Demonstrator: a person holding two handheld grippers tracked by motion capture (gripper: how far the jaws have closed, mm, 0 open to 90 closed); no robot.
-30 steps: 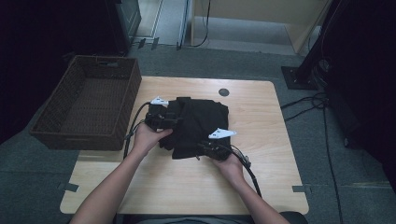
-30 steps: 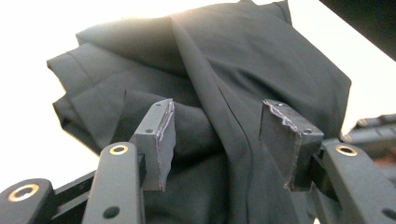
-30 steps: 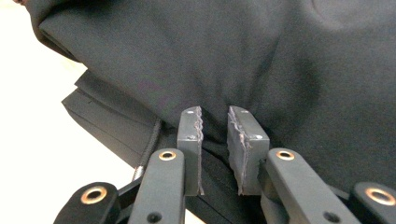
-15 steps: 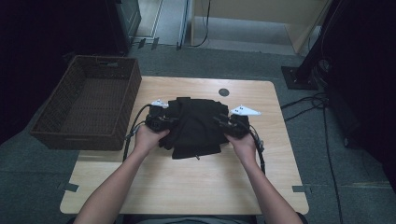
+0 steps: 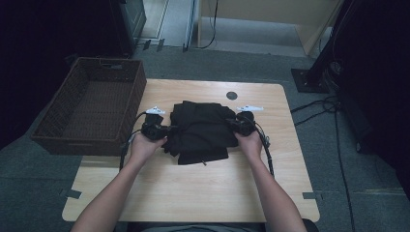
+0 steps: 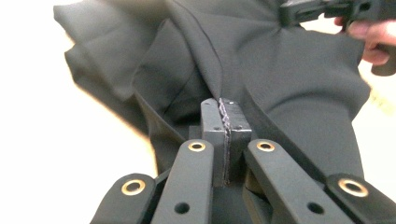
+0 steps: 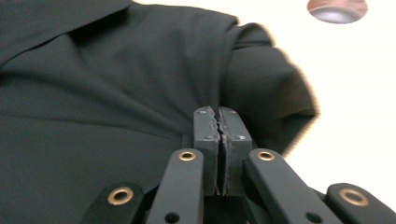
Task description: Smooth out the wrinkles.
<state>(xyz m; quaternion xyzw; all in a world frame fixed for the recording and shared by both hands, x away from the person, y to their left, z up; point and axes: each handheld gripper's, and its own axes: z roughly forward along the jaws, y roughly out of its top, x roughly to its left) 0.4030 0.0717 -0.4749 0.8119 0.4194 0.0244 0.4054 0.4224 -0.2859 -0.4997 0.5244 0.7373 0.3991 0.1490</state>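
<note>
Both my claws clamped on folded black cloth [image 5: 200, 130]: left claw [image 5: 167, 129] pinching left edge, right claw [image 5: 231, 124] right edge. Basket [image 5: 92, 108] sits off left, so left hand nearer.

Black fingers [image 6: 212, 135], brass rivets, trailing cables
</note>
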